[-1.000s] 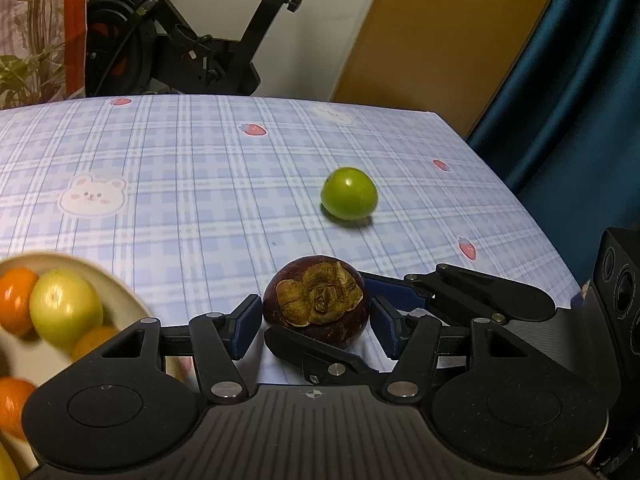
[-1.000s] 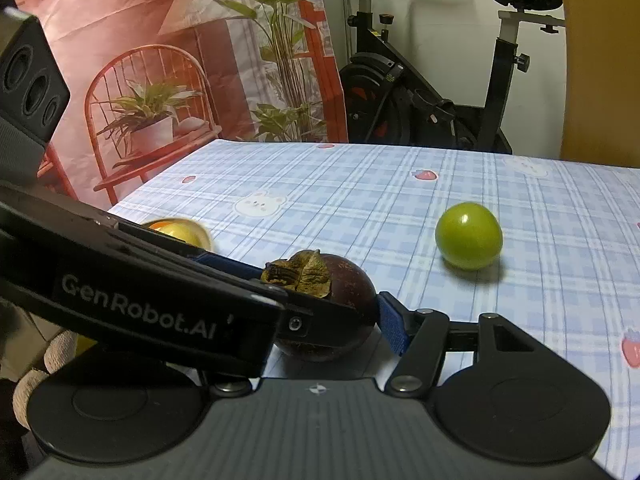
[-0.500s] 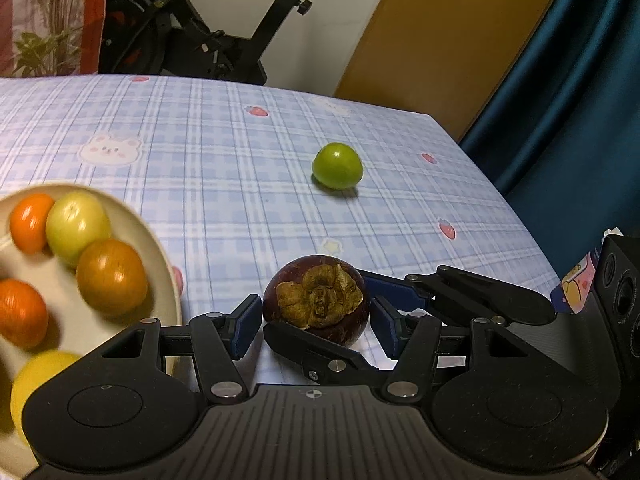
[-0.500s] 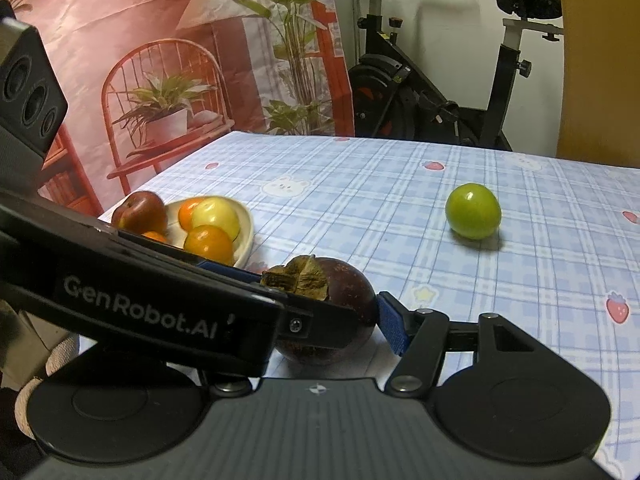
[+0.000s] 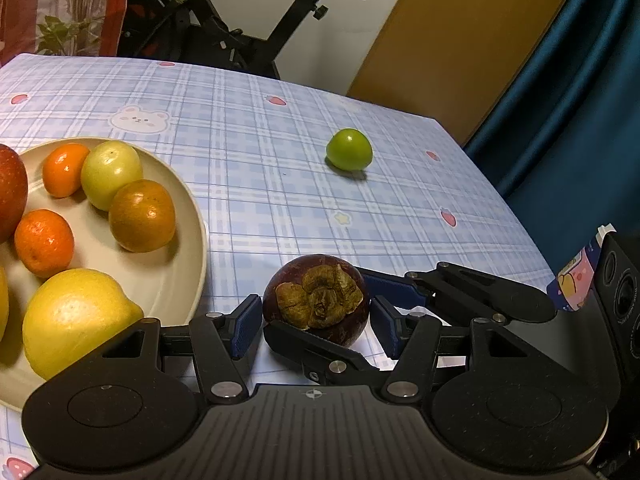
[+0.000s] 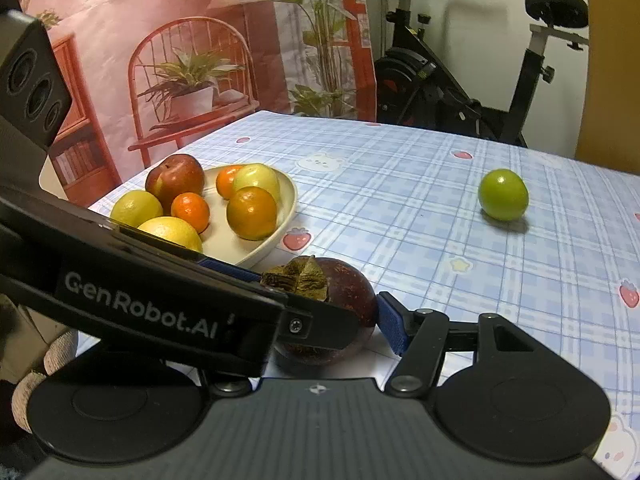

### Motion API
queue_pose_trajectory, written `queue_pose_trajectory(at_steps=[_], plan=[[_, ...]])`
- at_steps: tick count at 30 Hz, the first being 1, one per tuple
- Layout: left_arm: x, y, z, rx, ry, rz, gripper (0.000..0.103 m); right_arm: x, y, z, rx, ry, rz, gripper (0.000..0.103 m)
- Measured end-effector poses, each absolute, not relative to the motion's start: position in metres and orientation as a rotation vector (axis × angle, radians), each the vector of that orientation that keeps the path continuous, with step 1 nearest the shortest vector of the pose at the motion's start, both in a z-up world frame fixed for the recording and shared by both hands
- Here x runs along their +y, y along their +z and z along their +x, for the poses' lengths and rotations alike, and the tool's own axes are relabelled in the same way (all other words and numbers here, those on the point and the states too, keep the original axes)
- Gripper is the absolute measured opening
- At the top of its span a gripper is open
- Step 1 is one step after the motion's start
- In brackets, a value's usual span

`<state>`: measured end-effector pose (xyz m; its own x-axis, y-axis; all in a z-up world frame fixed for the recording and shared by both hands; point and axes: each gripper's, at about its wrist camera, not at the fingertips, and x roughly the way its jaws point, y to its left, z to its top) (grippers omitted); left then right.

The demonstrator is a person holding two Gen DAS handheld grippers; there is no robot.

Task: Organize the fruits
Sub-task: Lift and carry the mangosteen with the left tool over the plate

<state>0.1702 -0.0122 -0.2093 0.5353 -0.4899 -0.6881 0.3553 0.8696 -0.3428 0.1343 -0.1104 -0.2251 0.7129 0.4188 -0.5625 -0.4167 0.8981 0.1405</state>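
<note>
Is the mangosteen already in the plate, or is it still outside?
Outside. The mangosteen sits between both grippers' fingers, beside the plate rim, while the other fruits lie inside the plate.

Both tools are matte black plastic. The left claw (image 5: pixel 316 322) has a ribbed centre plate with a small crosshair mark, two round flat housings, and linkage arms pinned with silver screws; its fingers (image 5: pixel 245 326) carry dark blue pads. The right claw (image 6: pixel 344 320) has the same build. A long black arm bears white lettering "GenRobot.AI", and a black block carries three round lenses.
</note>
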Motion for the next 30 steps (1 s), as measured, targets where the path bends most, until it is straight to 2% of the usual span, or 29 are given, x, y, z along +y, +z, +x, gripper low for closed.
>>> queue_pose_trajectory(at_steps=[11,17,30], plan=[[-0.009,-0.211,0.165,0.842,-0.497,-0.191,0.062,-0.111,-0.227,0.135,0.612,0.47,0.002,0.064],[0.0,-0.194,0.157,0.774,-0.476,-0.205,0.061,-0.109,-0.216,0.136,0.583,0.484,0.007,0.064],[0.064,-0.159,0.178,0.659,-0.324,-0.283,0.061,-0.045,-0.177,0.181,0.494,0.637,-0.088,0.064]])
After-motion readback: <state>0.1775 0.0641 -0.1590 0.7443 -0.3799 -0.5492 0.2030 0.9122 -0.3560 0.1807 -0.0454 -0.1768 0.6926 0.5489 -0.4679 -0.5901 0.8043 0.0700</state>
